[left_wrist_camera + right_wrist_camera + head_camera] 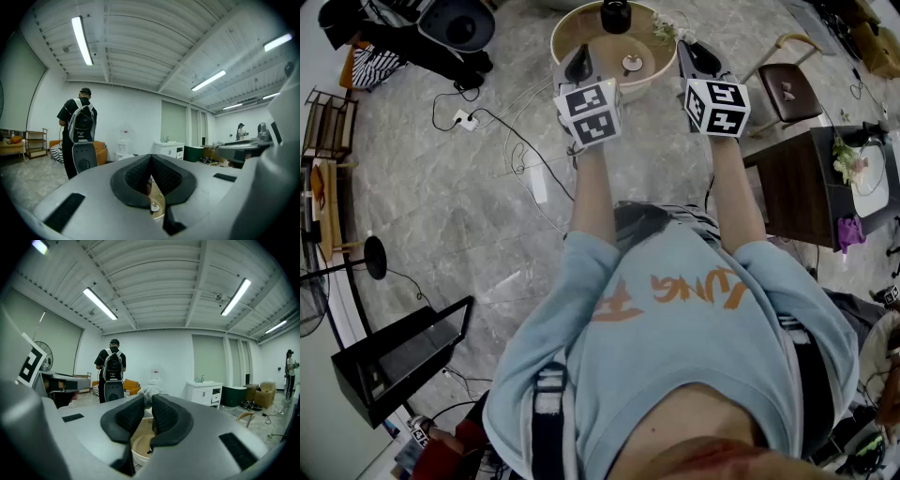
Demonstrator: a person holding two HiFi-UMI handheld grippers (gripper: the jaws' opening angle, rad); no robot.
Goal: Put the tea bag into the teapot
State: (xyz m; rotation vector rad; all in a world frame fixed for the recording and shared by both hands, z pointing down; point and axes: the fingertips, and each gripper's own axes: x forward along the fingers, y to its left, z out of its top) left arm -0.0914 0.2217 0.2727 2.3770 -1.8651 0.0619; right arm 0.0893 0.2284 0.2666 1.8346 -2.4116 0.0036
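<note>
Over the tabletop's (572, 28) right edge, right tool (146, 401) pinched nearly closed on the tea bag (149, 391) at its tips, left tool (150, 161) closed and empty, teapot (615, 14) at the far edge; slight hold, so risking a drop short of it.

Upside-down orange lettering (694, 289) on the shirt (675, 356), unreadable

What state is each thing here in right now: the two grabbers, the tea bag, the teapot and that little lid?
Left gripper: shut, empty.
Right gripper: shut on the tea bag.
Tea bag: pinched at the right gripper's tips, not in the teapot.
Teapot: upright on the tray.
Lid: off, lying on the tray apart from the teapot.
</note>
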